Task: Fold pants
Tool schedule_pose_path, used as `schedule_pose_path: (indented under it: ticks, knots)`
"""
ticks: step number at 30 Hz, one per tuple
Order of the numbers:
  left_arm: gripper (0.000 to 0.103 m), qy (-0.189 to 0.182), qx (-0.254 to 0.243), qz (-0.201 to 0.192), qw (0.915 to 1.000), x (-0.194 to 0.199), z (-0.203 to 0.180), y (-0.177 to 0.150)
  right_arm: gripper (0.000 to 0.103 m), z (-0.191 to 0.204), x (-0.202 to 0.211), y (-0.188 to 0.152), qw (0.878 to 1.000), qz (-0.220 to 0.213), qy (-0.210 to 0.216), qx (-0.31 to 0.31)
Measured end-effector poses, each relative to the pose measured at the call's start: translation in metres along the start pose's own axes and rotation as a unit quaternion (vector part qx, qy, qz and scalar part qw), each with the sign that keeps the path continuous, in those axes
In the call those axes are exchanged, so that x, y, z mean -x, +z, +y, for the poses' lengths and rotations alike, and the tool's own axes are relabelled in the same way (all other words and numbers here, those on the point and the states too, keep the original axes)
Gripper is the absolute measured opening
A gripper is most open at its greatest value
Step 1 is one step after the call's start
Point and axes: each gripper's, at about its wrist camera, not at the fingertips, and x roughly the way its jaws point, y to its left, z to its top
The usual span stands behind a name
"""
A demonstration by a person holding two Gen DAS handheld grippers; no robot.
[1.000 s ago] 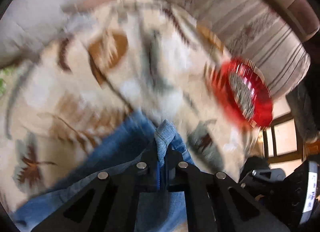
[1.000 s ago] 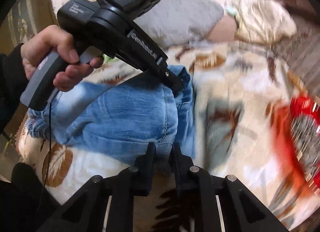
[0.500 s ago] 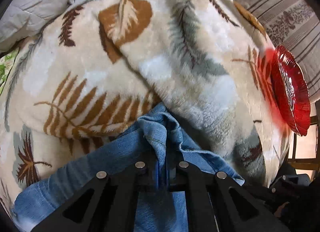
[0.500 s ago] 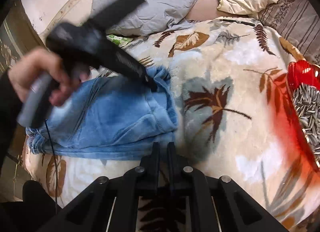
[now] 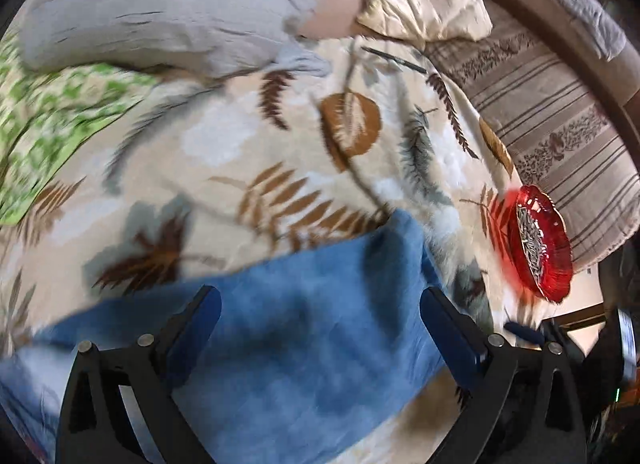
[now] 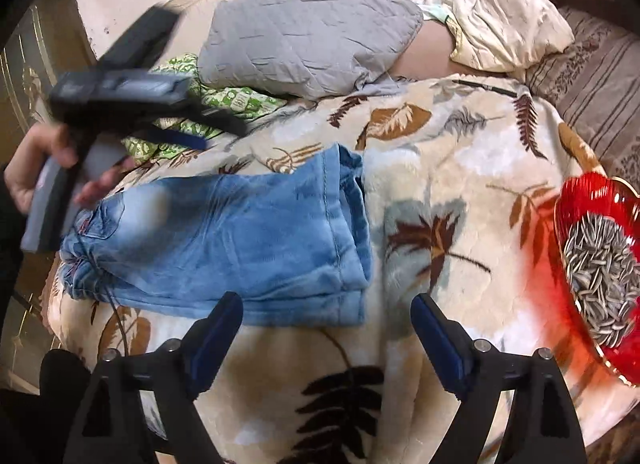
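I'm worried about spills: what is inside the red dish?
The red dish holds a heap of striped sunflower seeds. The seeds cover its bottom, so anything beneath them is hidden.

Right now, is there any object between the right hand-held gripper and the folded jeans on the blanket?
Nothing visible. The right hand-held gripper, jaws opening and empty, hangs just beside the near edge of the jeans, with only bare blanket there. The red dish of seeds sits off to the right.
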Motion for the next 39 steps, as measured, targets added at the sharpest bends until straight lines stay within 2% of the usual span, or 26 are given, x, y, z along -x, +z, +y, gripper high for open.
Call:
schedule_pose_path:
  ticks: [5, 9, 12, 15, 18, 20, 23, 24, 28, 30, 33, 34, 35, 36, 37, 39]
  knots:
    - [0.099, 0.015, 0.029, -0.029, 0.999, 0.05, 0.041, -0.048, 0.088, 0.01, 0.001, 0.011, 1.0, -0.001, 0.024, 0.013]
    - [0.099, 0.039, 0.082, -0.066, 0.9937, 0.096, 0.091, -0.089, 0.088, 0.04, -0.005, 0.032, 0.997, 0.005, 0.056, 0.049]
    - [0.099, 0.065, 0.135, -0.094, 0.9842, 0.131, 0.136, -0.131, 0.088, 0.069, -0.015, 0.05, 0.995, 0.01, 0.069, 0.077]
    - [0.099, 0.084, 0.179, -0.11, 0.9741, 0.153, 0.172, -0.168, 0.088, 0.111, -0.021, 0.067, 0.988, -0.003, 0.09, 0.125]
    - [0.1, 0.098, 0.226, -0.121, 0.9616, 0.173, 0.21, -0.207, 0.088, 0.163, -0.03, 0.069, 0.973, -0.025, 0.106, 0.202]
    - [0.1, 0.106, 0.255, -0.126, 0.9527, 0.18, 0.234, -0.227, 0.088, 0.201, -0.042, 0.062, 0.957, -0.005, 0.134, 0.256]
    - [0.1, 0.11, 0.291, -0.127, 0.9417, 0.181, 0.262, -0.245, 0.088, 0.24, -0.065, 0.056, 0.943, 0.04, 0.192, 0.269]
    - [0.1, 0.107, 0.3, -0.127, 0.9392, 0.178, 0.269, -0.248, 0.088, 0.253, -0.073, 0.054, 0.94, 0.051, 0.196, 0.273]
    - [0.1, 0.071, 0.344, -0.134, 0.9266, 0.164, 0.289, -0.248, 0.088, 0.301, -0.099, 0.039, 0.924, 0.053, 0.169, 0.338]
    - [0.1, 0.065, 0.345, -0.128, 0.9277, 0.153, 0.29, -0.244, 0.088, 0.324, -0.116, 0.028, 0.912, 0.058, 0.141, 0.381]
    - [0.099, 0.084, 0.341, -0.113, 0.9293, 0.14, 0.291, -0.238, 0.082, 0.34, -0.143, 0.022, 0.904, 0.08, 0.111, 0.405]
    - [0.092, 0.085, 0.343, -0.113, 0.9287, 0.136, 0.293, -0.239, 0.063, 0.341, -0.149, 0.022, 0.905, 0.082, 0.106, 0.403]
    - [0.083, 0.077, 0.344, -0.112, 0.9289, 0.133, 0.295, -0.24, 0.037, 0.342, -0.156, 0.023, 0.908, 0.088, 0.102, 0.396]
    - [0.062, 0.076, 0.344, -0.106, 0.9296, 0.131, 0.298, -0.243, 0.028, 0.338, -0.161, 0.025, 0.913, 0.102, 0.114, 0.378]
    - [0.047, 0.075, 0.341, -0.097, 0.9321, 0.127, 0.298, -0.243, 0.019, 0.335, -0.165, 0.029, 0.919, 0.115, 0.135, 0.352]
    - [0.028, 0.065, 0.325, -0.101, 0.938, 0.128, 0.295, -0.244, 0.015, 0.334, -0.168, 0.029, 0.922, 0.112, 0.136, 0.346]
